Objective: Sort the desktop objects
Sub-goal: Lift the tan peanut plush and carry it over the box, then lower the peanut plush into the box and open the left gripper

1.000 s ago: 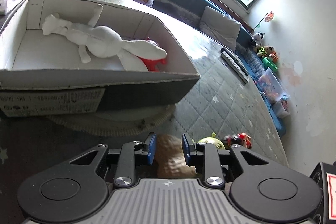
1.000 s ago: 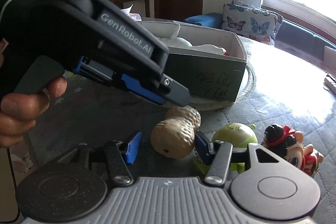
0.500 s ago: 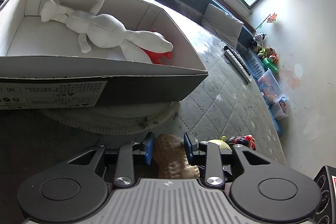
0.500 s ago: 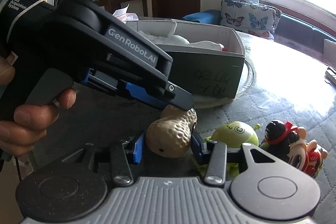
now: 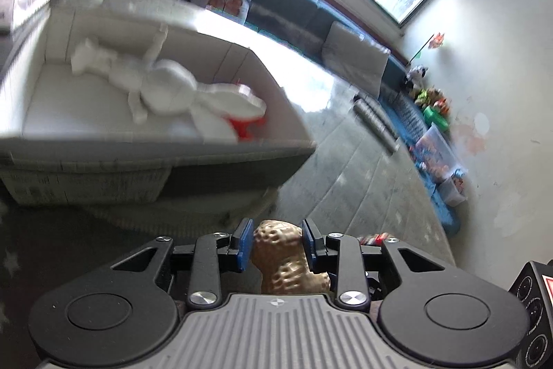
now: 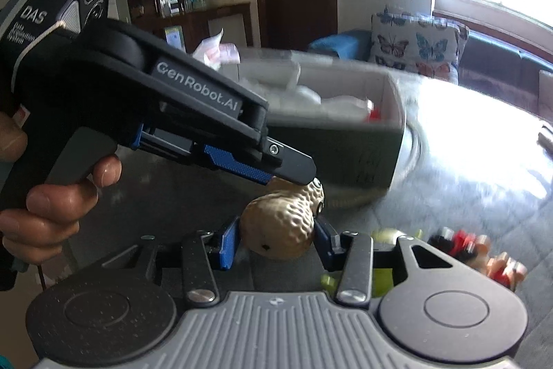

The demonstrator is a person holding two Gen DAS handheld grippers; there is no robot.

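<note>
Right claw (image 6: 274,242) pinches the wide lobe of the peanut toy (image 6: 281,225), off the tabletop (image 6: 466,196); left claw (image 5: 276,242) clamps its other lobe (dimpled, probably light and stiff). Beyond stands the box (image 5: 103,161).

The peanut toy (image 6: 281,229), tan and dimpled, sits pinched between both my tongs, one lobe in each pair. Ahead of my left tongs, the open box (image 5: 221,144) holds a white plush rabbit (image 5: 166,89) lying over something red.
</note>
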